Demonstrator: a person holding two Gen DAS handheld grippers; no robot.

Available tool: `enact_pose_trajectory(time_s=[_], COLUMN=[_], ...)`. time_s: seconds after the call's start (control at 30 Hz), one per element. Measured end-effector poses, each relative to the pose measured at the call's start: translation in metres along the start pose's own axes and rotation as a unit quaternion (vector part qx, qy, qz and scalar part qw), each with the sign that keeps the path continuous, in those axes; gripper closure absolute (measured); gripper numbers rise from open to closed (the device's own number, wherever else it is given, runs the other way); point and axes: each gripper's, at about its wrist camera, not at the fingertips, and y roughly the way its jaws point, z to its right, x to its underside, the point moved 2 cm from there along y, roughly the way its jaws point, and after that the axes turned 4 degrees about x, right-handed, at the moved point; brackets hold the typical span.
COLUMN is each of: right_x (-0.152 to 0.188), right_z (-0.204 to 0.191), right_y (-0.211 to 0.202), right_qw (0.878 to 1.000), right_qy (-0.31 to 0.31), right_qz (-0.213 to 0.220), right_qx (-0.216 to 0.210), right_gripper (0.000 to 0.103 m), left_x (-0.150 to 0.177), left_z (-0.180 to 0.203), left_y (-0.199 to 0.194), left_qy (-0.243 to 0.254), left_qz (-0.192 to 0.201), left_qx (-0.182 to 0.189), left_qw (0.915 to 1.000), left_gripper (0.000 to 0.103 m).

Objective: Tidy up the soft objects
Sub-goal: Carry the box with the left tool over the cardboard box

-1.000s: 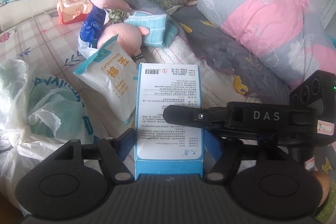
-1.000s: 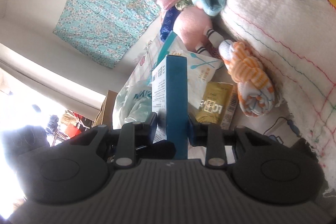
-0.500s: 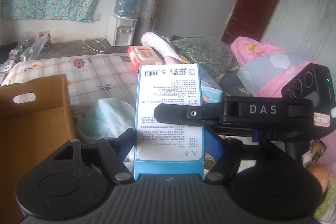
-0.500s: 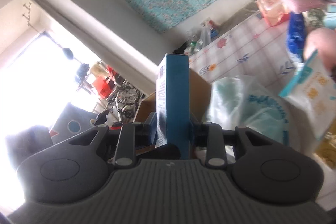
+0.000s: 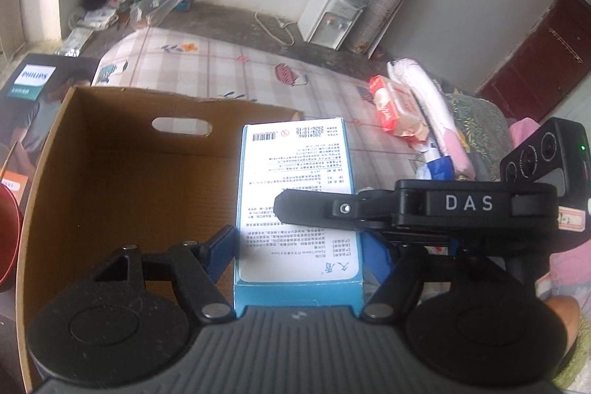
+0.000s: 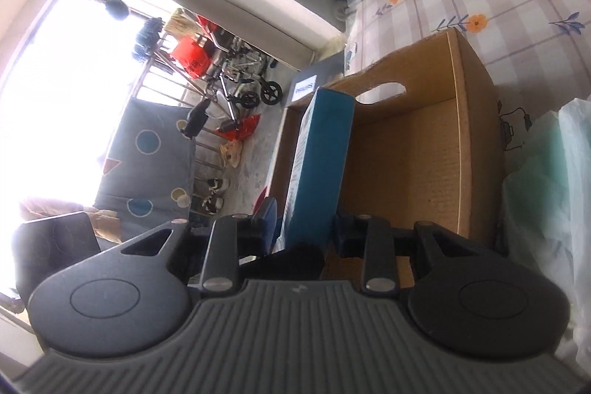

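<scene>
My left gripper (image 5: 299, 246) clamps the wide faces of the blue-and-white printed carton (image 5: 297, 205); my right gripper (image 6: 306, 231) pinches its narrow blue sides (both closed firmly on it). The carton hangs over the open brown cardboard box (image 5: 110, 180), with the checked bedsheet (image 5: 229, 69) beyond.
</scene>
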Motion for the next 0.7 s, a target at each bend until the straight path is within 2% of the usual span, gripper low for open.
enact_pose_trajectory(time_s=[0.13, 0.27, 0.5, 0.7], right_x=[-0.025, -0.047, -0.055, -0.037], right_z=[0.017, 0.028, 0.046, 0.063], right_y=[0.030, 0.035, -0.005, -0.037], right_qw=[0.998, 0.992, 0.990, 0.990], right_qy=[-0.024, -0.055, -0.063, -0.058], right_qz=[0.004, 0.040, 0.093, 0.103], right_qx=[0.054, 0.103, 0.090, 0.074], right_gripper=[0.071, 0.065, 0.063, 0.062], left_x=[-0.012, -0.015, -0.006, 0.015], left_z=[-0.034, -0.060, -0.088, -0.086], left_y=[0.034, 0.072, 0.116, 0.131], left_qy=[-0.012, -0.026, -0.047, -0.017], left_qz=[-0.024, -0.051, -0.091, -0.149], left_qx=[-0.023, -0.045, -0.073, -0.088], left_qw=[0.9994, 0.9973, 0.9921, 0.9848], left_gripper=[0.031, 0.031, 0.031, 0.031])
